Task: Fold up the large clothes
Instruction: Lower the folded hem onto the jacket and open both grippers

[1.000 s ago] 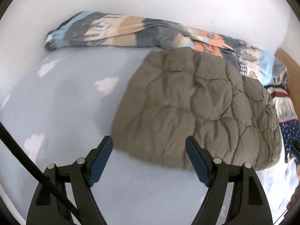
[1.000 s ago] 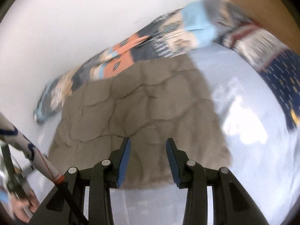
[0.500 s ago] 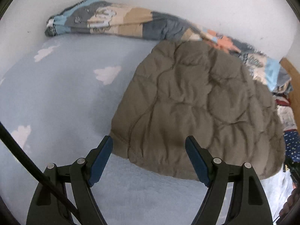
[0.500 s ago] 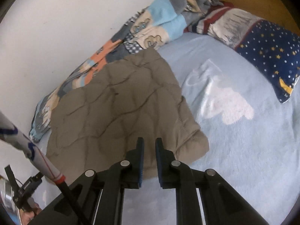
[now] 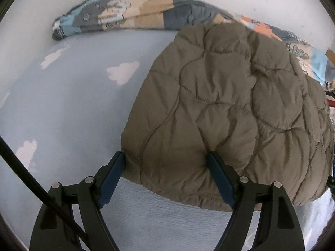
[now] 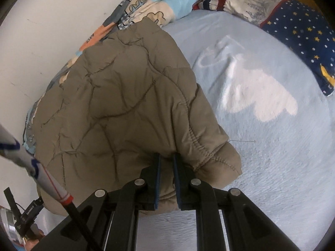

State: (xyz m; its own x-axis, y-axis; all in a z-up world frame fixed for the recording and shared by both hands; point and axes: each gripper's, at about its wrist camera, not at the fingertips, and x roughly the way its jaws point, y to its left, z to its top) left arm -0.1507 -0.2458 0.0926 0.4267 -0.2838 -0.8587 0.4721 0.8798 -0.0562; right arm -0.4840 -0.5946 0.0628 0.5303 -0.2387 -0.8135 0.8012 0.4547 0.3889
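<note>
Khaki quilted jacket [image 5: 219,108] lies folded on the blue bed sheet [image 5: 69,113], centre-right of frame; left claw [image 5: 167,179] gapes wide astride its near hem, right claw [image 6: 166,179], just closed, pinches puffy edge shallowly, so padding may slip free on lifting.

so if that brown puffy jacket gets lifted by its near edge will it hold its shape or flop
Likely flop: the quilted jacket is soft padding, so the far part should sag and drag across the bed sheet. Probably light for its bulk. Its smooth shell may slip in narrow fingers.
</note>
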